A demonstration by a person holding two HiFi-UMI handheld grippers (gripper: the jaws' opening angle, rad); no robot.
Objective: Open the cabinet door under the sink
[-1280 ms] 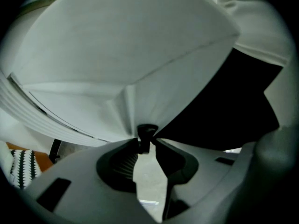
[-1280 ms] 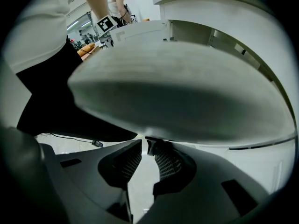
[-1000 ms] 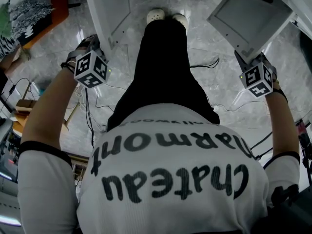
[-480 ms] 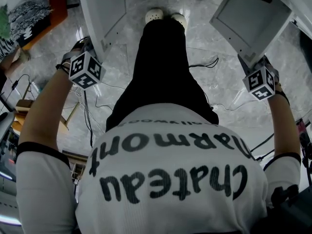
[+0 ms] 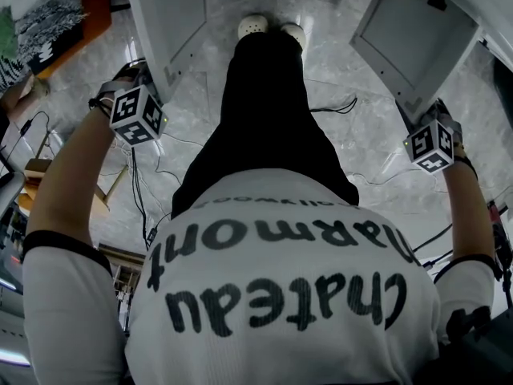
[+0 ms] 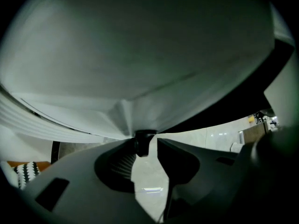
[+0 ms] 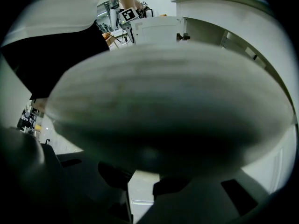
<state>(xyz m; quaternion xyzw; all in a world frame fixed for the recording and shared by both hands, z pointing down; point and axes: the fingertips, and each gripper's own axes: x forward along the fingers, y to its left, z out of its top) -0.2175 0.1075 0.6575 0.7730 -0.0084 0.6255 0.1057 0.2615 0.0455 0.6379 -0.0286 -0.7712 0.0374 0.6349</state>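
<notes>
Two white cabinet doors stand swung out on either side of my legs. The left door (image 5: 164, 14) has a small dark knob (image 6: 142, 141) on its edge. My left gripper (image 5: 138, 112) is at that edge. In the left gripper view the knob sits between the opening jaws (image 6: 147, 141), beside the ribbed left pad and apart from the right finger. My right gripper (image 5: 430, 143) is at the lower corner of the right door (image 5: 413, 42). In the right gripper view that door (image 7: 177, 106) fills the frame and the jaw tips (image 7: 142, 174) vanish into its dark underside, closed on it.
Cables (image 5: 345, 107) trail over the marble floor between the doors. An orange piece with a black-and-white patterned cushion (image 5: 56, 14) lies at the far left, with wooden furniture (image 5: 40, 175) below it. My feet (image 5: 272, 29) stand before the open cabinet.
The right gripper has moved outward to the right, and the right door's corner has swung with it. The left gripper has shifted slightly left and up by the left door.
</notes>
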